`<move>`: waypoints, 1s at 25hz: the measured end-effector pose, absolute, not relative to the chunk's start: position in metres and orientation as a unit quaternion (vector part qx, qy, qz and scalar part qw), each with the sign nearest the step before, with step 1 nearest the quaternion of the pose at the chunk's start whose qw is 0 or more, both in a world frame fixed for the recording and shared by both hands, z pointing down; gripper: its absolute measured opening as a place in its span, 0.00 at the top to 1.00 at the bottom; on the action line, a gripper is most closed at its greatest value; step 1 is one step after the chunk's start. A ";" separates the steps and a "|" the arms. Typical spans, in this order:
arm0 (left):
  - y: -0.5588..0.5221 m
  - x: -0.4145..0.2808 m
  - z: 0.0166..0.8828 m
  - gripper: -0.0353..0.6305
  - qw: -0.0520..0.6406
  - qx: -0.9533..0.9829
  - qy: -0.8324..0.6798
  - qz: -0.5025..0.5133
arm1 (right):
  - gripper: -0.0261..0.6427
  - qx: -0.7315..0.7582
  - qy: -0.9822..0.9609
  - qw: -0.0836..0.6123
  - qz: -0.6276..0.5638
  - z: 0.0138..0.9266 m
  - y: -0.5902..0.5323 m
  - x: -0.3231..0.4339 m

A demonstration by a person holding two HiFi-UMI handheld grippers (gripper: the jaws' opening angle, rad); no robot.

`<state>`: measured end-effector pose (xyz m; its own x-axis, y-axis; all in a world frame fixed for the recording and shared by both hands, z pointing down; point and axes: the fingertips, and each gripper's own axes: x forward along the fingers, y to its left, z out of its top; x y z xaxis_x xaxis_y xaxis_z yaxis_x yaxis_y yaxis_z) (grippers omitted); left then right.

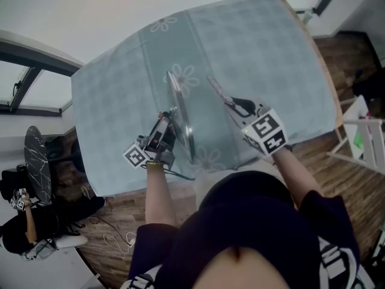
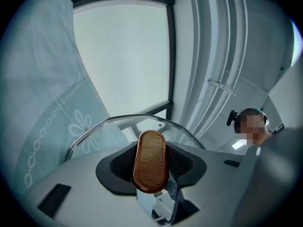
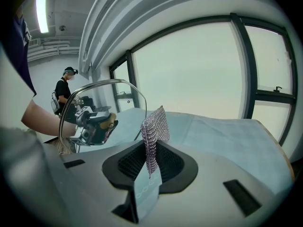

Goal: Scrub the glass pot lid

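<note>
The glass pot lid (image 1: pixel 180 116) stood on edge over the bench (image 1: pixel 328 83). Its wooden knob (image 2: pixel 150 162) was clenched between the fingers of the left gripper (image 1: pixel 167 126). The knob faced the person holding the tools, and the lid's metal rim arched up beyond it in the left gripper view. Whether the lower rim touched the bench could not be told.

Just to the lid's right, and apart from the glass, the right gripper (image 1: pixel 240 108) grasped a metal mesh scrubber (image 3: pixel 154 126). Its fingers were closed on the lower end and the mesh stuck up past the fingertips.

A pale blue checked tablecloth (image 1: pixel 120 83) printed with flowers covered the bench. Large dark-framed windows (image 3: pixel 199 70) ran along the wall behind it, and another person (image 3: pixel 63 94) stood in the background to the left.
</note>
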<state>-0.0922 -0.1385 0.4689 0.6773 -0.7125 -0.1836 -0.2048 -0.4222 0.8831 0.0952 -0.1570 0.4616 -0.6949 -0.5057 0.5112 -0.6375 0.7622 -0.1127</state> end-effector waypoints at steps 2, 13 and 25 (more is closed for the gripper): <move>-0.137 -0.094 0.468 0.70 0.454 0.796 -0.280 -0.285 | 0.85 0.301 -0.915 0.230 0.140 0.460 -0.156 0.084; -0.129 -0.107 0.463 0.70 0.457 0.801 -0.250 -0.296 | 0.85 0.231 -0.939 0.224 0.120 0.446 -0.143 0.010; -0.129 -0.107 0.466 0.69 0.466 0.797 -0.235 -0.304 | 0.85 0.222 -0.947 0.191 0.131 0.431 -0.154 -0.016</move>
<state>-0.1067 -0.1293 0.4655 0.7046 -0.6577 -0.2664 -0.0912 -0.4562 0.8852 -0.0158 -0.1543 0.4309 -0.8290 -0.3696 0.4197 -0.4700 0.8672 -0.1645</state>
